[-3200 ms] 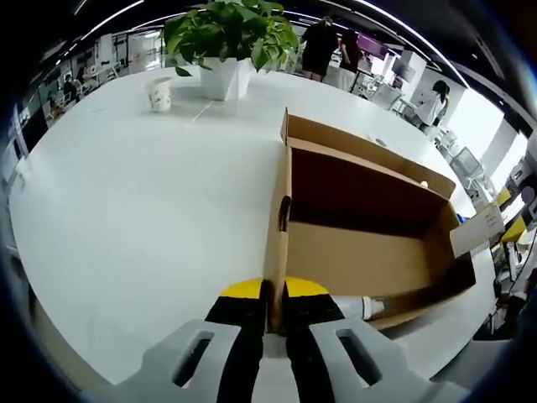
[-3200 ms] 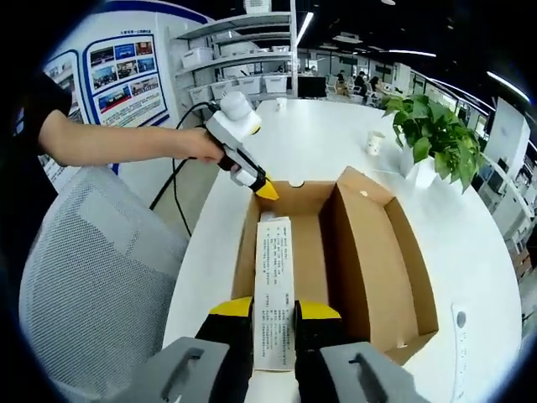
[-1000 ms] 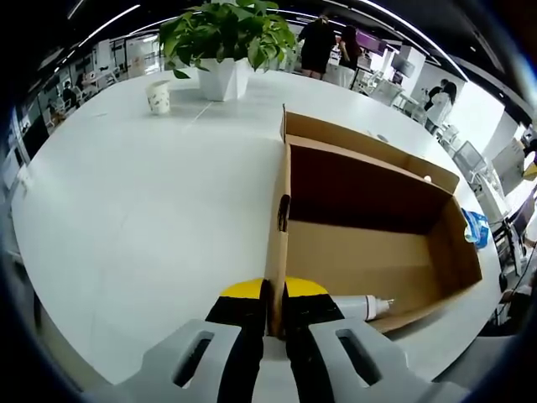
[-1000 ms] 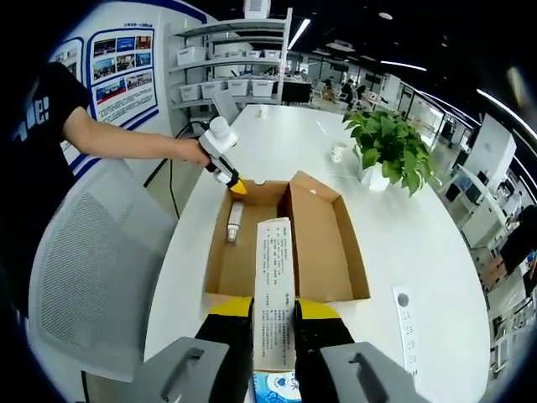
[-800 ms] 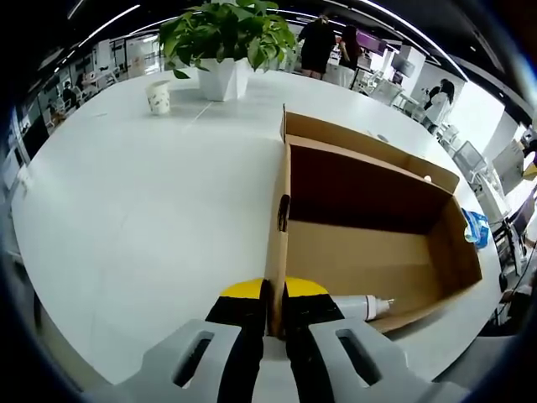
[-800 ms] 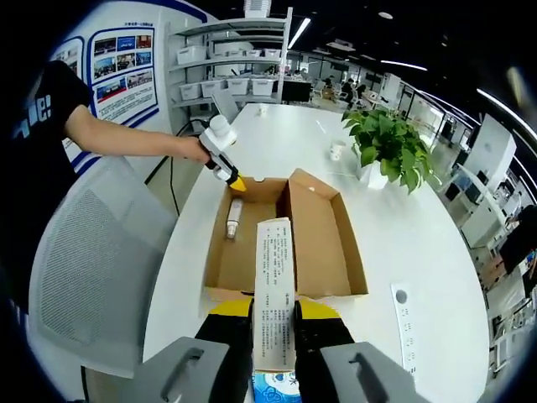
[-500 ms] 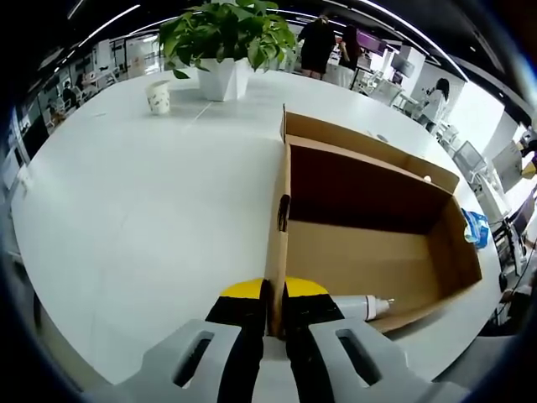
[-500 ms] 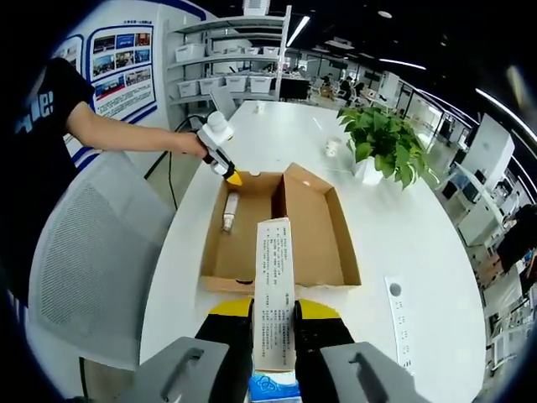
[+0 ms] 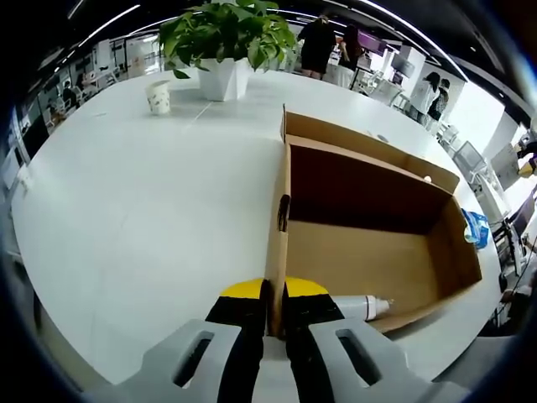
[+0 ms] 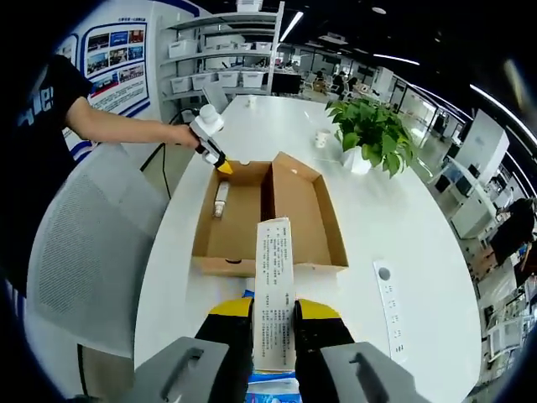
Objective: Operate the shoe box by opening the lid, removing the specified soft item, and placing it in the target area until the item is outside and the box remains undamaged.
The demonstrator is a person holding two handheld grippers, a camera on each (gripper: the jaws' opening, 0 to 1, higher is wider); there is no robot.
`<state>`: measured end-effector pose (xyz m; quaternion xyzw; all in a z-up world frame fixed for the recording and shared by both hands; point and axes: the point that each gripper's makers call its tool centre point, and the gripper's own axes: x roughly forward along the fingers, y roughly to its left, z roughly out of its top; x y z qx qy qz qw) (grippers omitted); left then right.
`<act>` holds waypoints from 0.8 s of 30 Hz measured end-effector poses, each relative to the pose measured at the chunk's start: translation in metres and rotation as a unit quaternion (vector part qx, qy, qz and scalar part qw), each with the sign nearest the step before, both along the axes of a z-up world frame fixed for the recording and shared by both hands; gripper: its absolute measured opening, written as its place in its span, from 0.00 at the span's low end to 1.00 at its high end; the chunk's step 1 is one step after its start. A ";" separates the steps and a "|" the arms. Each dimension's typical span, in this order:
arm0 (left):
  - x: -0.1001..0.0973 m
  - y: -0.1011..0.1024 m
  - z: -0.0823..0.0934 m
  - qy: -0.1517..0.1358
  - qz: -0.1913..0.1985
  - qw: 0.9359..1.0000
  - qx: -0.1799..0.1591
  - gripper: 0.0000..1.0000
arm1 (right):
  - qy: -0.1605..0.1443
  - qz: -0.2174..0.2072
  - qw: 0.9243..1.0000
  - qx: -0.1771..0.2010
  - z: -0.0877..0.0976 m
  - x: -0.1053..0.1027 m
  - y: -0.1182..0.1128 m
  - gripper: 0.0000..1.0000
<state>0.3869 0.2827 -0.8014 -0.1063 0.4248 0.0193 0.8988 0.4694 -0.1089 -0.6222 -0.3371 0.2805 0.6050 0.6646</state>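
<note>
Shoe box (image 10: 268, 220) open on the bench (image 9: 134, 201), soft item out.
Our left gripper (image 9: 274, 312) fingers pinch the box's wall; right gripper (image 10: 274, 323) fingers clamp the white labelled packet (image 10: 273, 290), held outside, near the box.

A potted plant (image 9: 228, 38) in a white pot stands at the far side of the white table (image 9: 126, 210), with a paper cup (image 9: 159, 94) just beside it. A flat white strip (image 10: 389, 309), perhaps a power strip, lies near the table's edge. A grey mesh chair (image 10: 80, 260) sits at the table. Shelving with white bins (image 10: 220, 54) lines the wall beside framed posters (image 10: 117, 54). People (image 9: 320, 46) stand in the background.
</note>
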 end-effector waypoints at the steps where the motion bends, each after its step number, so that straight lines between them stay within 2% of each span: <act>1: 0.000 0.000 0.000 0.000 0.000 1.000 0.000 0.04 | -0.001 0.000 1.000 -0.001 0.000 0.000 -0.001 0.14; 24: -0.002 -0.003 0.001 0.000 -0.001 1.000 0.000 0.04 | -0.010 -0.013 0.999 -0.028 -0.009 0.021 -0.036 0.14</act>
